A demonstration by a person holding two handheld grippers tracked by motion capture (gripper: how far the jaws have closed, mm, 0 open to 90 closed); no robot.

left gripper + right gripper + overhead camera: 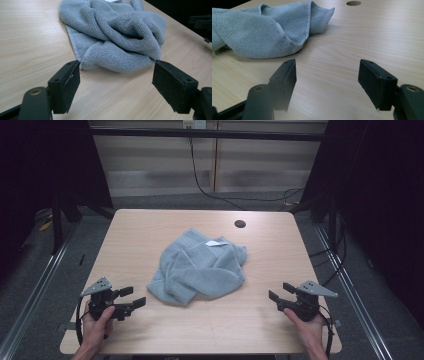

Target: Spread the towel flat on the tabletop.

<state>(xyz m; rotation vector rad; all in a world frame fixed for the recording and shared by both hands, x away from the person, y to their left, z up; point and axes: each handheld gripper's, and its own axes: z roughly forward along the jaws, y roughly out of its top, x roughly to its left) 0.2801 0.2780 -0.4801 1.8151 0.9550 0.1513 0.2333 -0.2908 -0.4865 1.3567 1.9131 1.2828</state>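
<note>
Black, foam-faced jaws stand wide apart on both tools, with nothing between them. The left tool point(131, 301) rests low at the near left corner of the light wood-grain surface point(150, 227), gripped by the person's left hand point(96, 325); the right tool point(280, 292) sits at the near right, held by the right hand point(306, 326). Each points inward toward the middle.

Between them, well apart from either, lies a grey-blue terry towel point(200, 267), crumpled into a loose heap near the centre of the surface. From the left gripper view, a hemmed edge of the towel point(112, 35) lies just ahead of the open jaws; from the right gripper view, one folded corner point(319, 15) juts toward the far side. A small white label point(216, 243) shows on the heap's far edge.

By the look of it, the work has not yet begun: the cloth is untouched, bunched and unfolded, and spreading or folding it all remains to be done.

Around the scene, a round cable hole point(240, 224) sits in the surface beyond the towel, and a black cable point(200, 182) trails down the pale wall behind. Dark drapes flank both sides. Nothing lies between either tool and the cloth; the overlapping folds themselves may make a clean edge hard to pick out.
</note>
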